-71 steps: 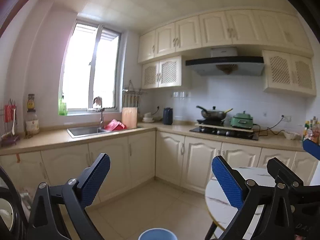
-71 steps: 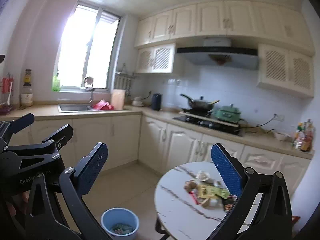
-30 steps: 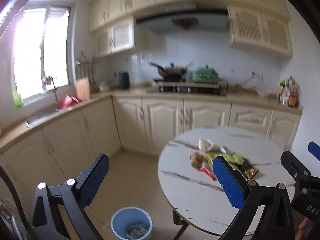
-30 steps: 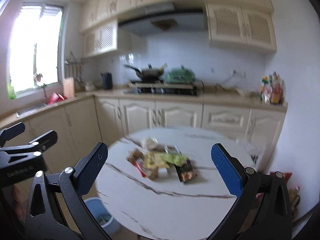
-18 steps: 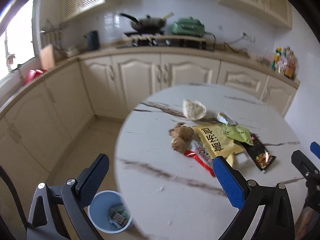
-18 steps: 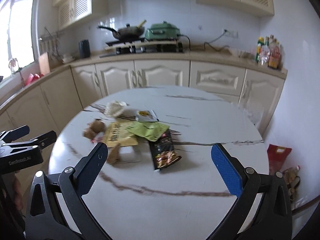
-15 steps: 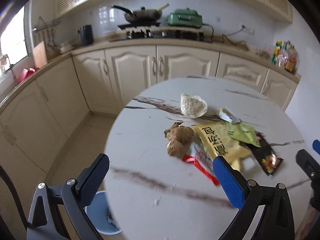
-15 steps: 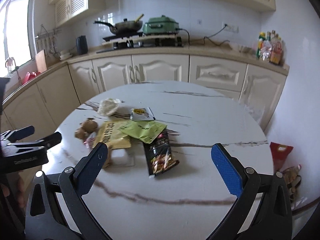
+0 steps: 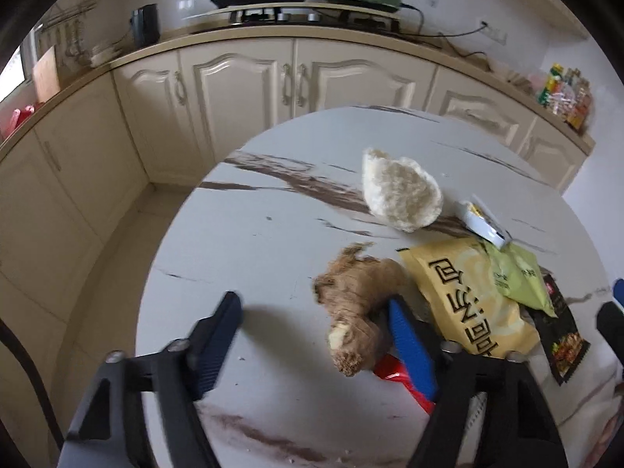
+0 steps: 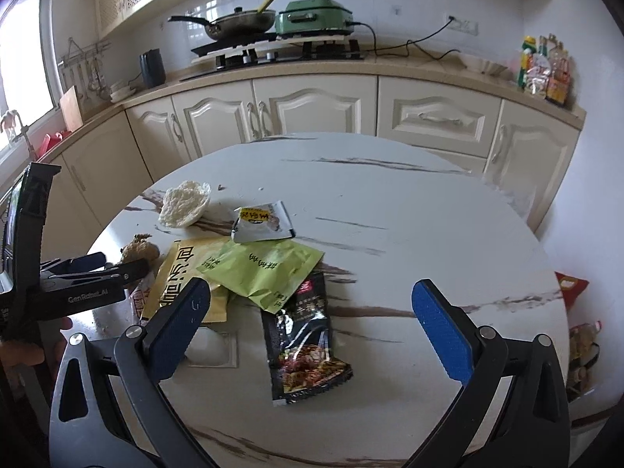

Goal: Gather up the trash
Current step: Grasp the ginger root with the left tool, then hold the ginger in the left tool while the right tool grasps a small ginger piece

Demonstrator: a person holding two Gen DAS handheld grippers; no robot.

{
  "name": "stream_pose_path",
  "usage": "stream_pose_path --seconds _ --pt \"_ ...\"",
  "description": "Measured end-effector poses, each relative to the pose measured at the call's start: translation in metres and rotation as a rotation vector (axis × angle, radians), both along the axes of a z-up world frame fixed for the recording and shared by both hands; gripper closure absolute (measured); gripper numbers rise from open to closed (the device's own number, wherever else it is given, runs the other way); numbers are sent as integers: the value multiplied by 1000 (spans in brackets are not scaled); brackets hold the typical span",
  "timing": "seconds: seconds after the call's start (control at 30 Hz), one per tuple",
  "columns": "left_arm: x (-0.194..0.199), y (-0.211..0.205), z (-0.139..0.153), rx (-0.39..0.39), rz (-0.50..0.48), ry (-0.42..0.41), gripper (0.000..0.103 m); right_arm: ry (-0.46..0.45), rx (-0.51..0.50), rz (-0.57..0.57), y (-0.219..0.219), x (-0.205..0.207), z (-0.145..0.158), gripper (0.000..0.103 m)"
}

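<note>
Trash lies on the round marble table (image 9: 253, 241): a ginger root (image 9: 357, 300), a white crumpled lump (image 9: 401, 195), a yellow packet (image 9: 468, 296), a green packet (image 10: 265, 269), a black snack packet (image 10: 304, 335), a small white sachet (image 10: 261, 222) and a red wrapper (image 9: 394, 374). My left gripper (image 9: 316, 343) is open and low over the table, its right finger beside the ginger root. My right gripper (image 10: 312, 327) is open above the black packet, holding nothing. The left gripper (image 10: 93, 269) also shows in the right wrist view, by the ginger root (image 10: 138, 249).
Cream kitchen cabinets (image 10: 312, 113) run behind the table, with a stove, a wok (image 10: 234, 23) and a green cooker (image 10: 316, 15) on the counter. Bottles (image 10: 542, 70) stand at the counter's right end. Bags lie on the floor to the table's right (image 10: 573, 284).
Both grippers have swung from the sink side to the table and come down close to the trash. The blue bin on the floor has left the view. Both stay open.
</note>
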State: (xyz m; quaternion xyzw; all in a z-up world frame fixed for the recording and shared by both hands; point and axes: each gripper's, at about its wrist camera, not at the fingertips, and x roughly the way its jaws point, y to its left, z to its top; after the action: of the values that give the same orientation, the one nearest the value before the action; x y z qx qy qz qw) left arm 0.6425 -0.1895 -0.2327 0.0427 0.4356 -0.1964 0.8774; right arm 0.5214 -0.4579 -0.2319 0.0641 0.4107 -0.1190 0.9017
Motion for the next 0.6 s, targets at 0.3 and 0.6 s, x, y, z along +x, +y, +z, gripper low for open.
stream_pose_path --seconds 0.3,0.6 --pt "-30 28 10 -75 -32 -18 71 24 -11 39 31 -1 -7 0" --pt "-129 63 35 -81 -5 -109 70 36 -2 104 80 -2 -19 4"
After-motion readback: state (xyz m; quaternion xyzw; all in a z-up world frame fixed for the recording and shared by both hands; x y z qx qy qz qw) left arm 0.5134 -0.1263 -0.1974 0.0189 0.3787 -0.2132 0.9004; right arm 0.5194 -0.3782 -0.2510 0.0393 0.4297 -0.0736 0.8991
